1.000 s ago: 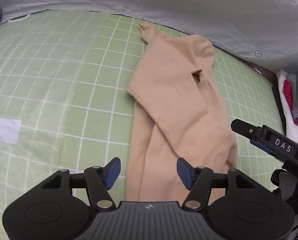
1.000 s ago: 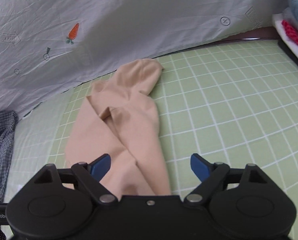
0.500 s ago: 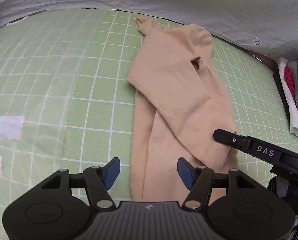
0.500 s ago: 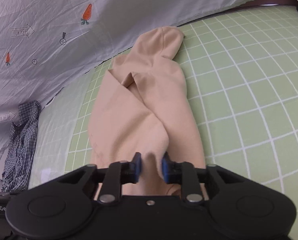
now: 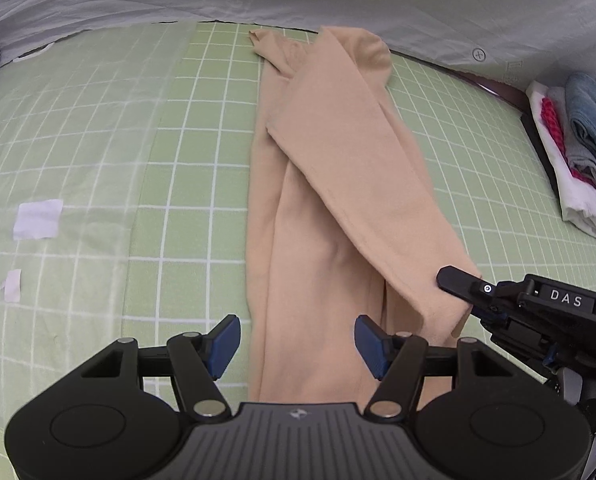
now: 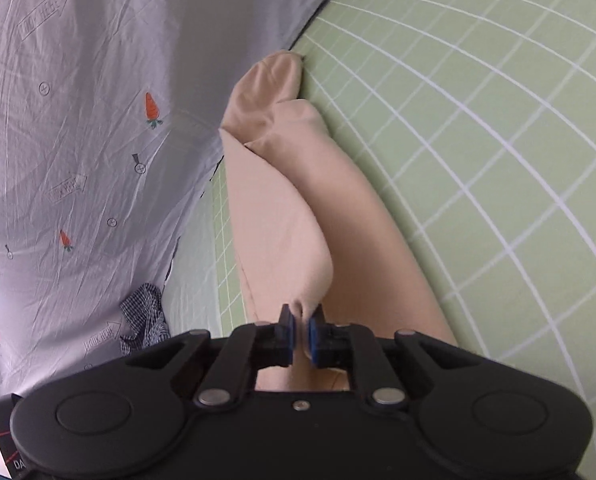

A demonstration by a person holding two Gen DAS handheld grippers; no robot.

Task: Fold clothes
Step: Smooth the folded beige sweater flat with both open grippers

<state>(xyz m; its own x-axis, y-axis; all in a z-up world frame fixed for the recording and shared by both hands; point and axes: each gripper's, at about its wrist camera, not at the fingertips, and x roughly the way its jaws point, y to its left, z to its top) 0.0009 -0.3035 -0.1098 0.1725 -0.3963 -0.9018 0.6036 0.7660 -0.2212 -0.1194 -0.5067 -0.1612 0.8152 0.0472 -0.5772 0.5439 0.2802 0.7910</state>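
Note:
A beige long-sleeved garment (image 5: 325, 208) lies lengthwise on the green checked bed cover (image 5: 98, 140), one sleeve folded diagonally across the body. My left gripper (image 5: 296, 340) is open and empty, hovering over the garment's near end. My right gripper (image 6: 301, 332) is shut on the end of the folded sleeve (image 6: 298, 240) and lifts it a little; it also shows in the left wrist view (image 5: 463, 286) at the sleeve's right tip.
A stack of folded clothes (image 5: 577, 148) sits at the right edge of the bed. A grey printed sheet (image 6: 78, 120) hangs behind. A checked shirt (image 6: 146, 320) lies at the far left. White paper scraps (image 5: 38, 220) lie on the cover.
My right gripper has closed on the sleeve end and raised it, tilting to the left. The left gripper has stayed open and moved slightly closer over the garment.

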